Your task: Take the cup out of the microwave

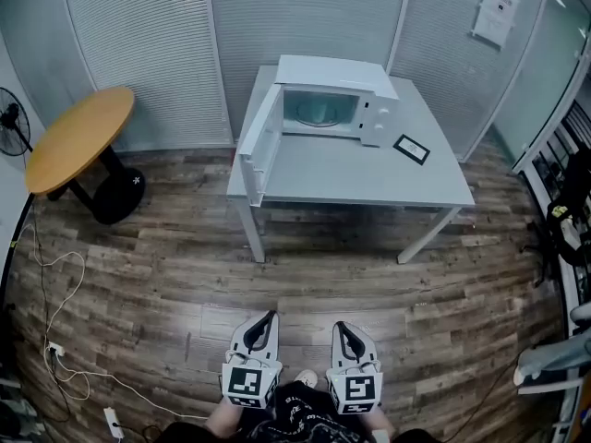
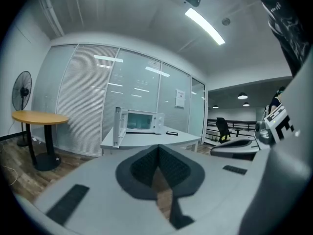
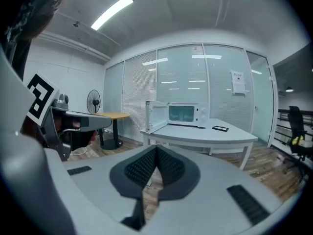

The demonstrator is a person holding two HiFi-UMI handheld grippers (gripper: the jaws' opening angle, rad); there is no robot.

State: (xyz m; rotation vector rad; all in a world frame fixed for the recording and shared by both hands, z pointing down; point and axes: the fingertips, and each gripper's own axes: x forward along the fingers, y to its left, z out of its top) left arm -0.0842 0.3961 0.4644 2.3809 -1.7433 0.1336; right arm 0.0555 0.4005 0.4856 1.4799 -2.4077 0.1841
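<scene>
Because the reach has presumably not begun, the left gripper (image 1: 268, 317) and right gripper (image 1: 340, 327) hang at 6 o'clock, fingers (image 2: 142, 170) pressed together on nothing. At 12 o'clock a white box-shaped microwave oven (image 1: 337, 77) sits on the pale grey tabletop (image 1: 369, 178), its door (image 1: 260, 146) swung toward 9 o'clock for access. The cup, presumably inside, is indiscernible.

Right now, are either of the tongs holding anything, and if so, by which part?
Nothing is held. The left tongs and the right tongs are both shut and empty, far from the open microwave.
</scene>
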